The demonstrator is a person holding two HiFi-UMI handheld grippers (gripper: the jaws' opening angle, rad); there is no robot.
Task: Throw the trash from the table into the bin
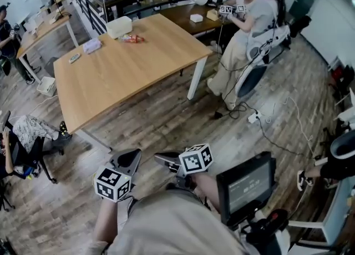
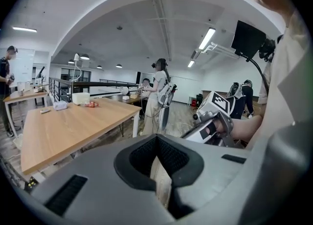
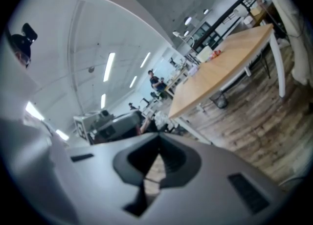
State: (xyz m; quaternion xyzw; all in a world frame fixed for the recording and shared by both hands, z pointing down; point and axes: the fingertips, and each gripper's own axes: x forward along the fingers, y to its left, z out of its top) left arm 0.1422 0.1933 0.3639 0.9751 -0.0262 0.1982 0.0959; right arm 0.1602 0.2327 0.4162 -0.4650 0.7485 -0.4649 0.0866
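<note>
The left gripper [image 1: 131, 157] and right gripper [image 1: 162, 159] are clenched on nothing, well short of the tabletop [image 1: 122, 82]. A red wrapper [image 1: 132, 39] is seen near the tabletop's far edge; the approach is judged in hand, and a gripper must be opened over it

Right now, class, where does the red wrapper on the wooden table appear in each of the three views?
Head view: red wrapper upper left of centre, at the table's far end.
Left gripper view: wrapper left of centre, small.
Right gripper view: wrapper upper right, a tiny speck.
Shared landmark: the white box beside it.
</note>
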